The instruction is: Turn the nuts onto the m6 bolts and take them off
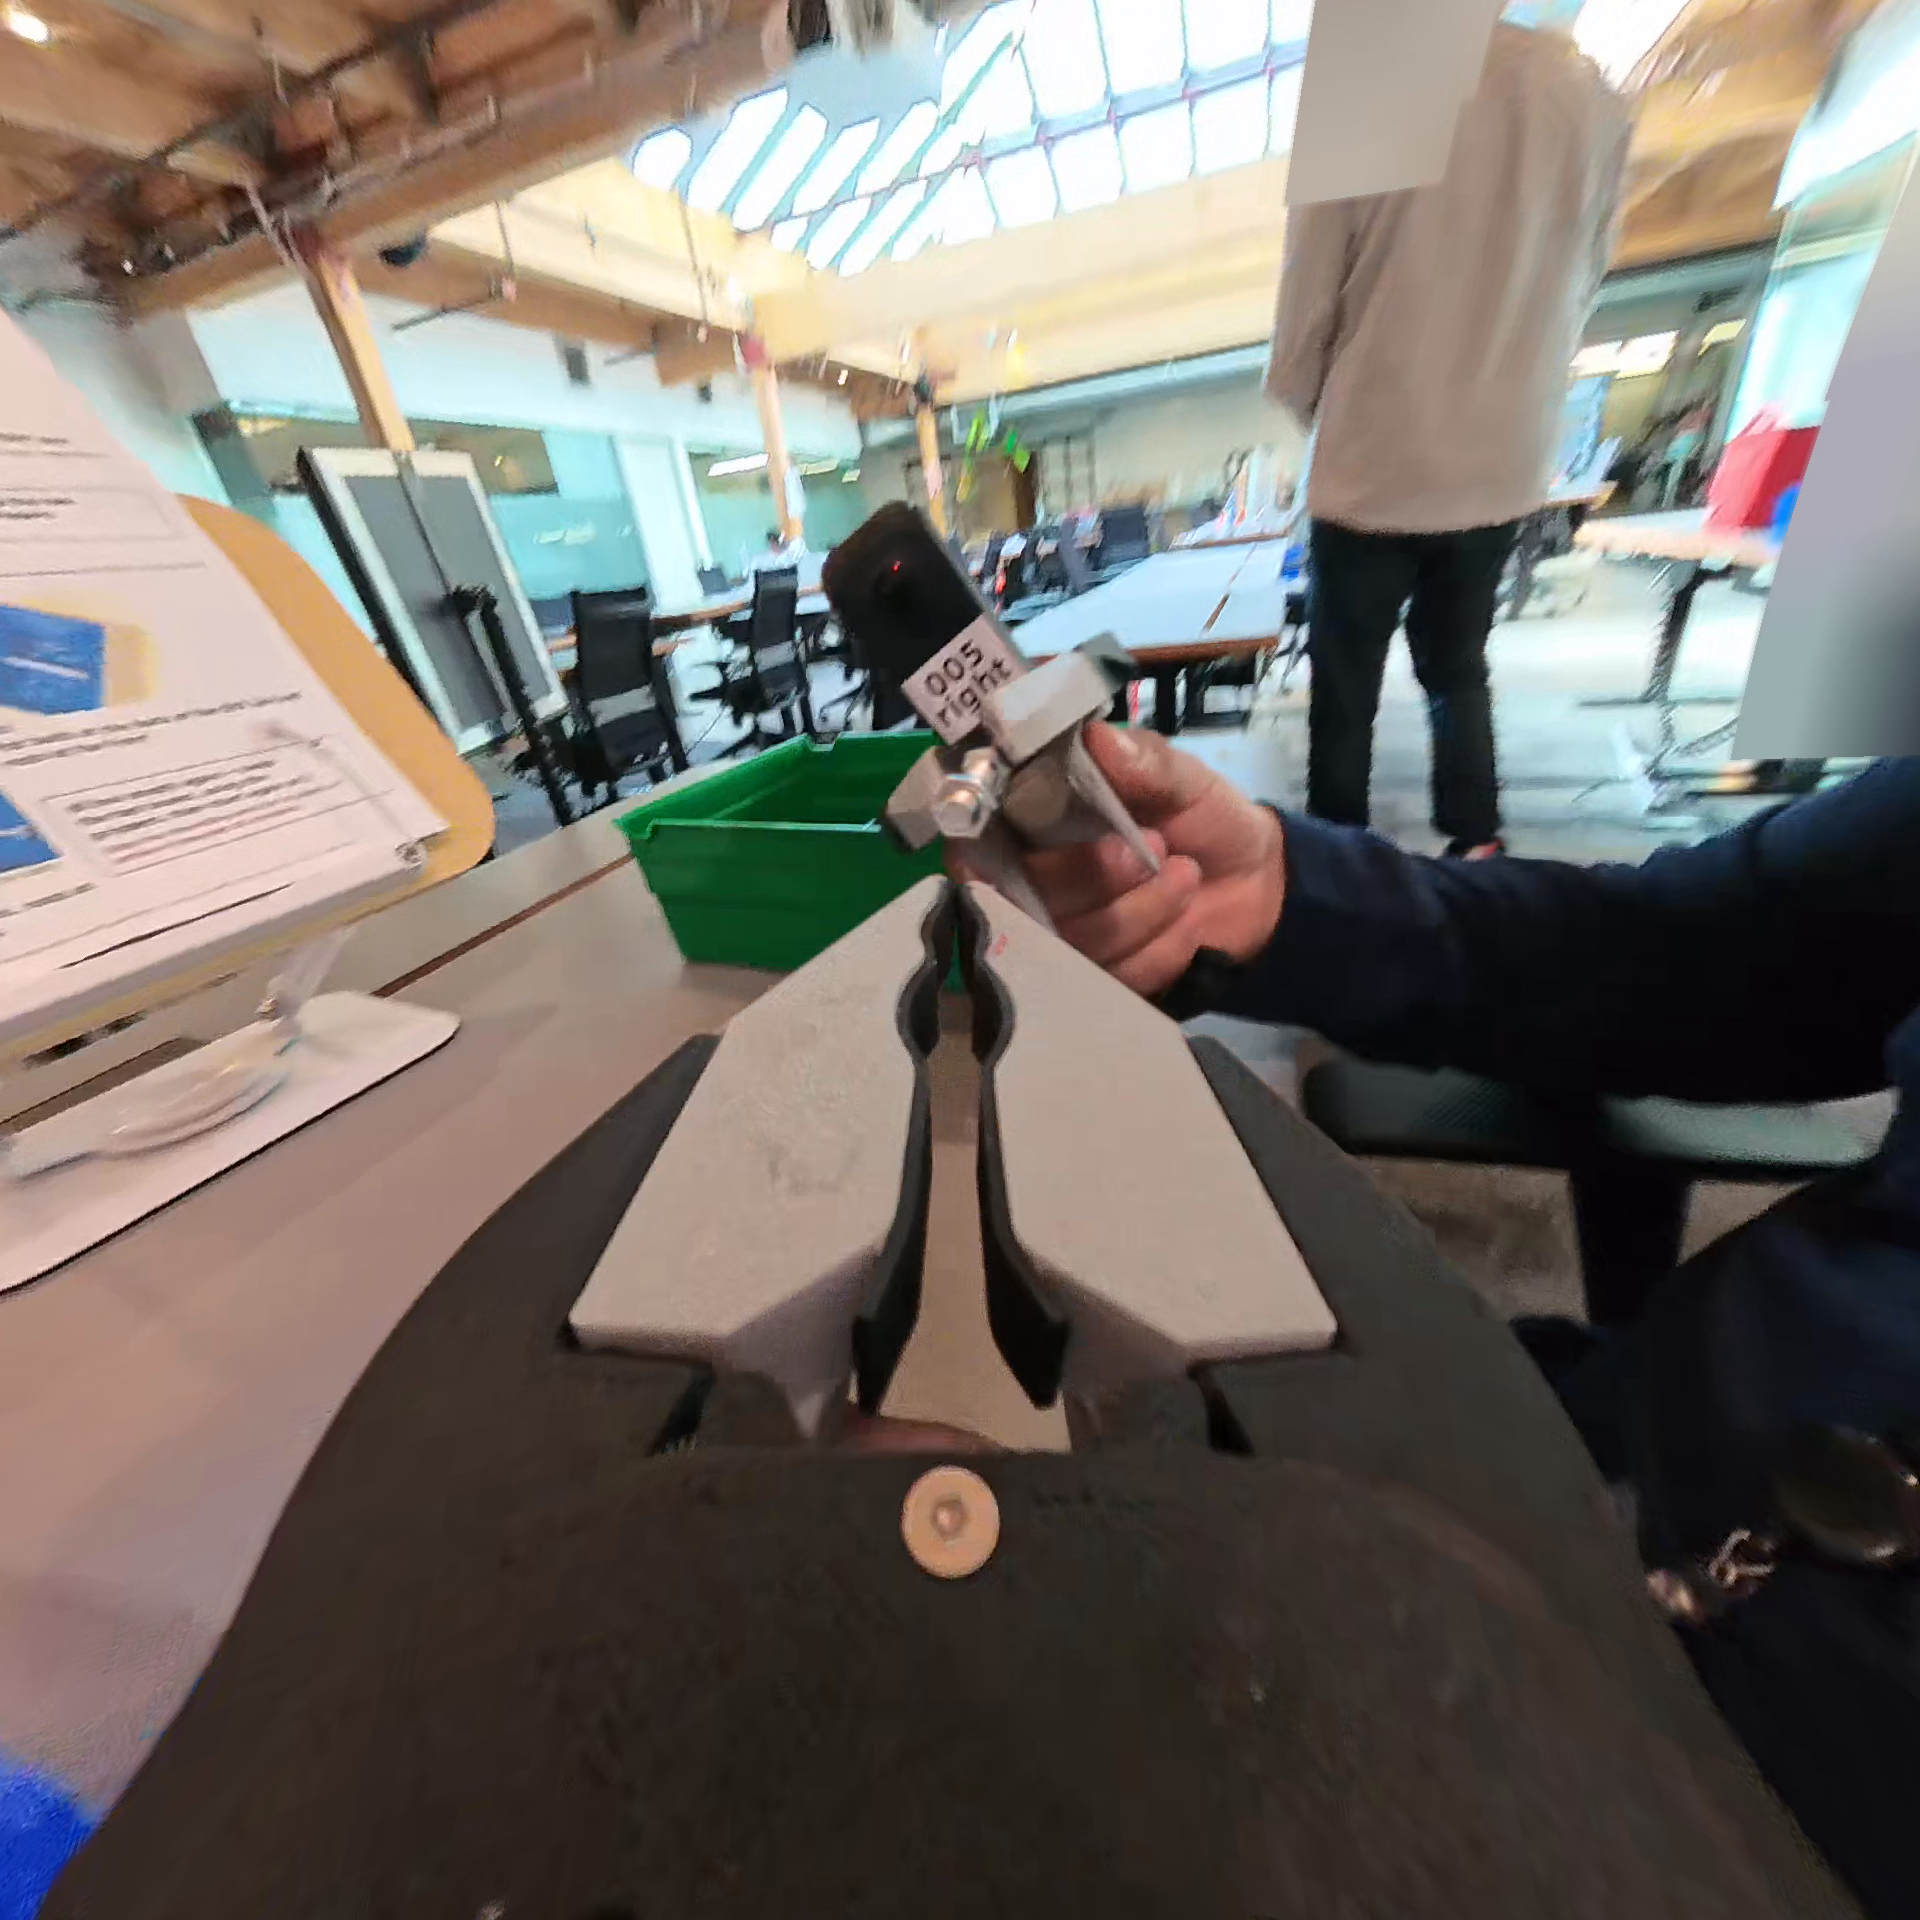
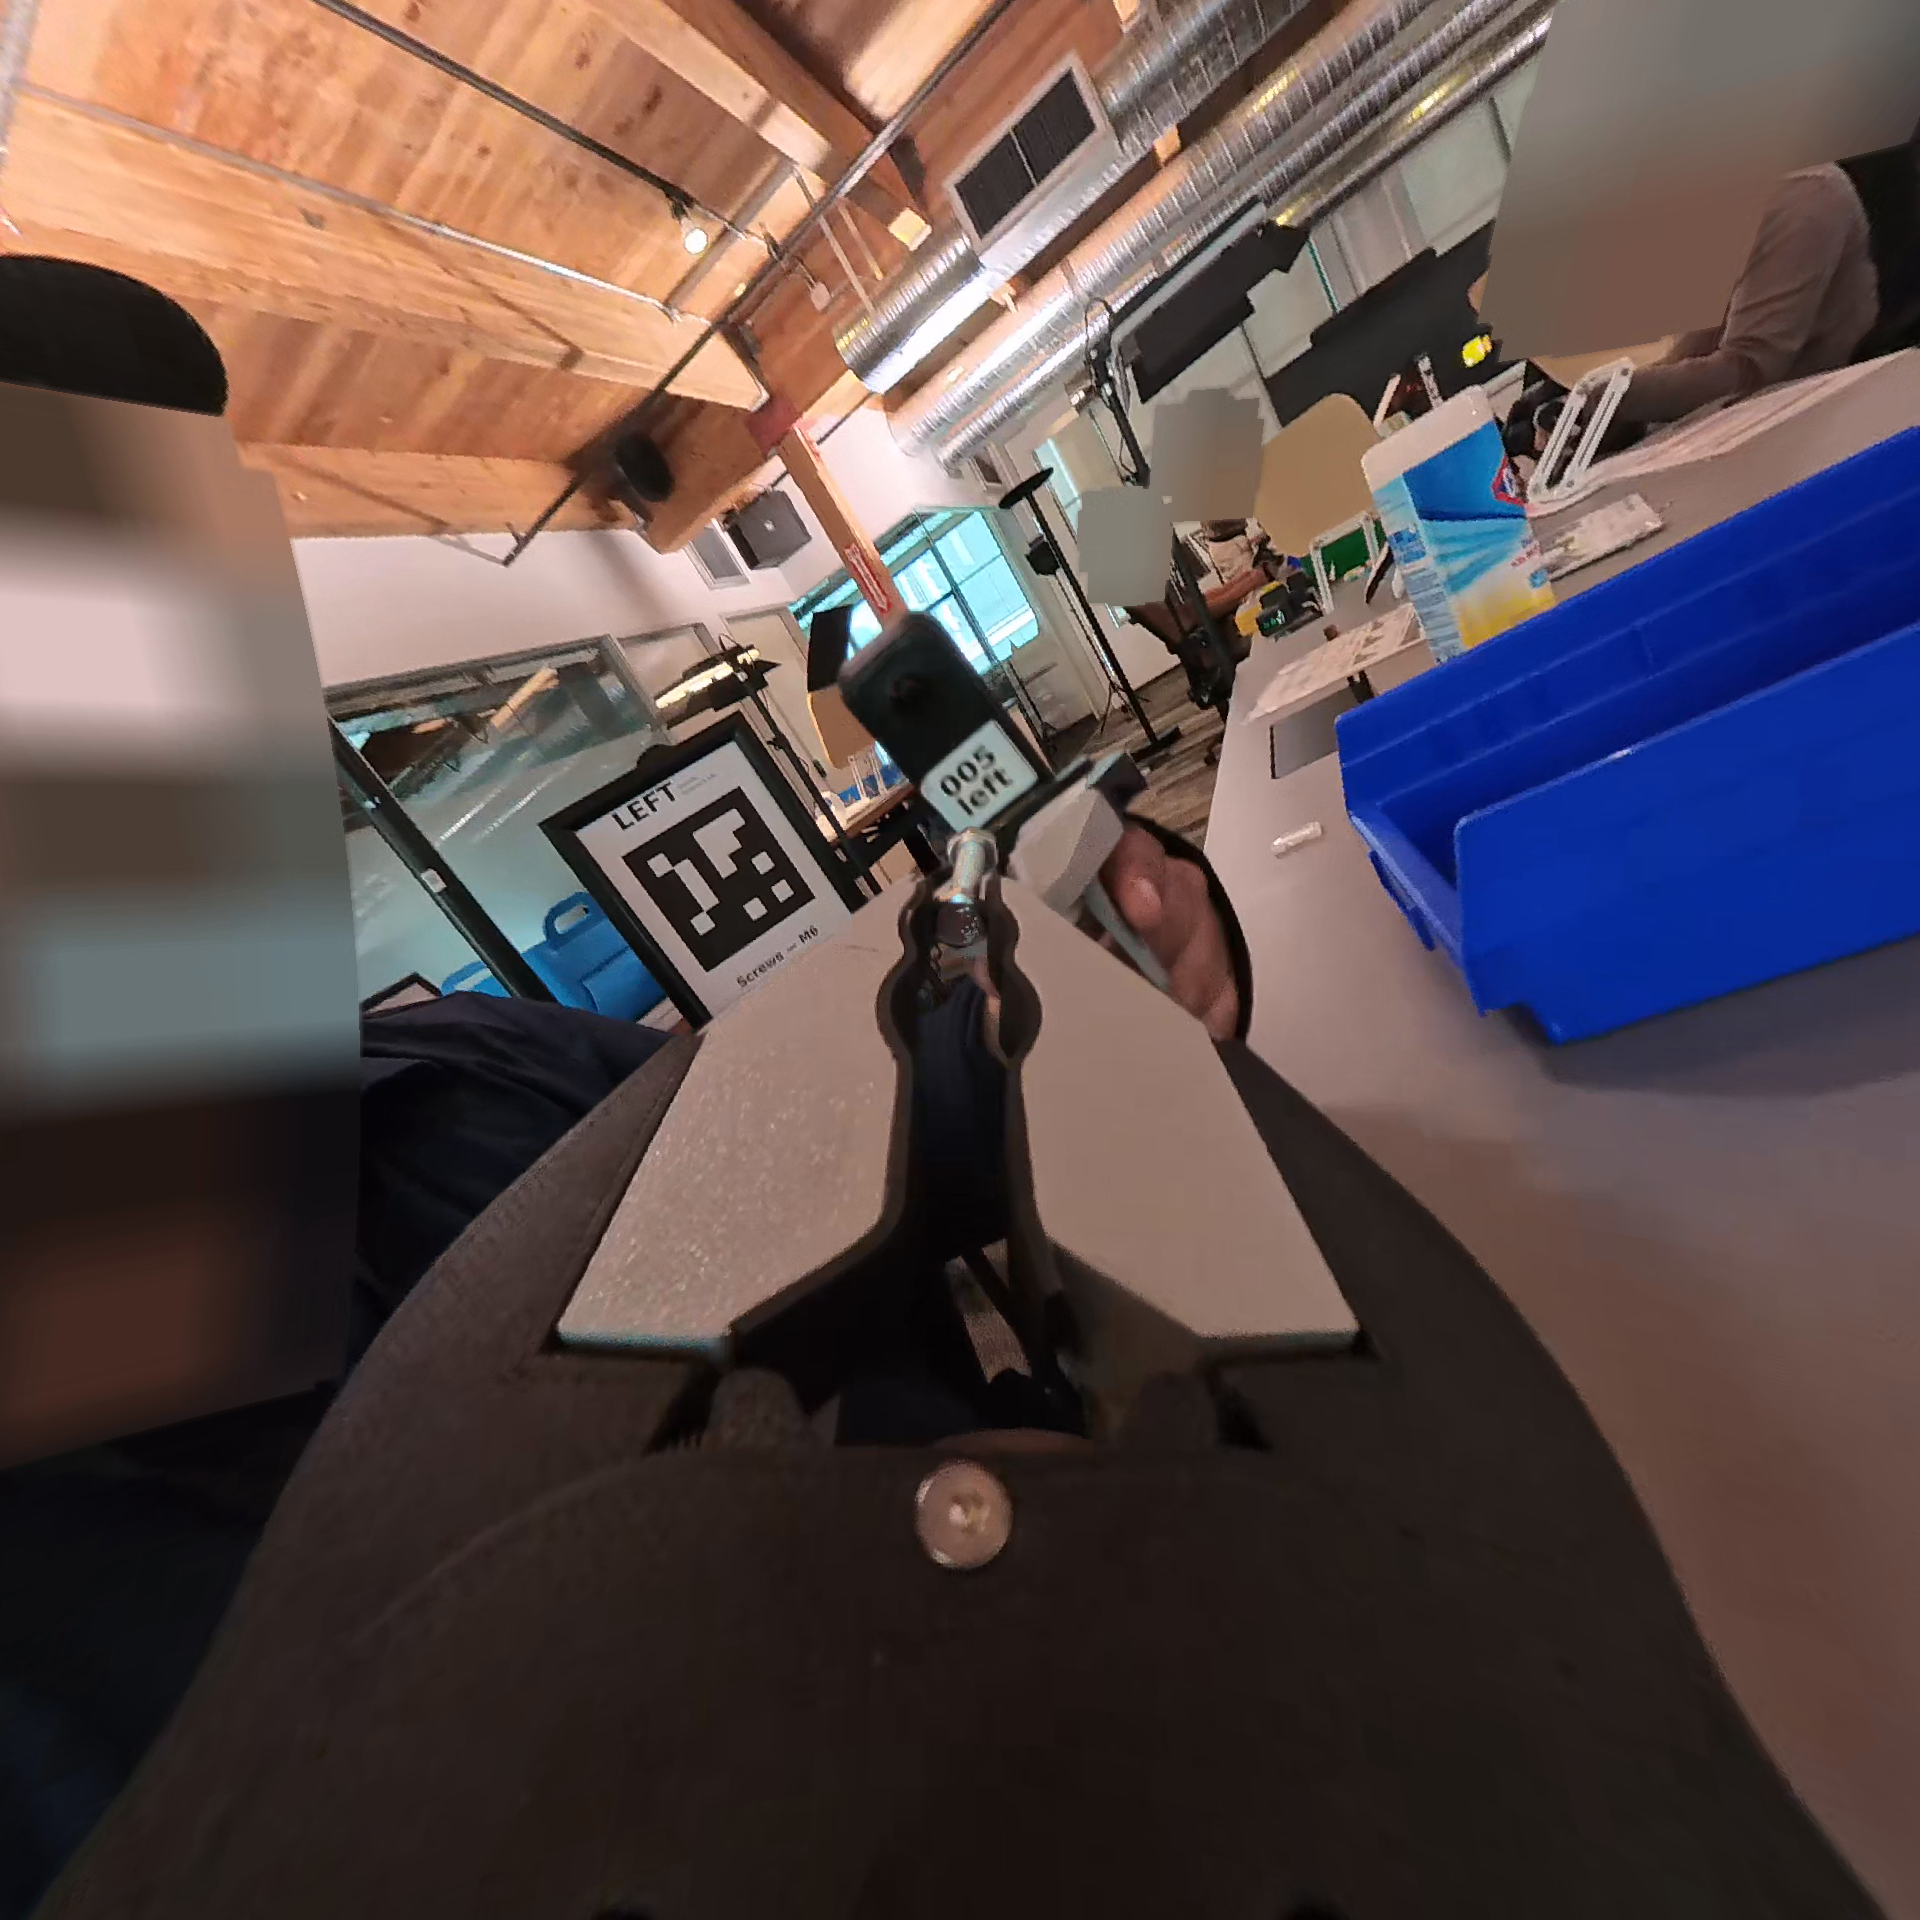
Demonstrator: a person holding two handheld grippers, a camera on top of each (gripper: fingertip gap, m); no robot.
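A green bin [image 1: 774,868] sits on the tabletop [image 1: 312,1195] just beyond the left tool [image 1: 954,904]; I can't see its inside. A blue bin [image 2: 1662,831] lies right of the right tool [image 2: 961,914], its contents hidden. The right tool is clamped on a silver bolt [image 1: 961,805] with a hex nut at its head end. The left tool's tips are nearly closed, and I cannot tell whether they grip the bolt's threaded tip. Wooden beams and skylights overhead
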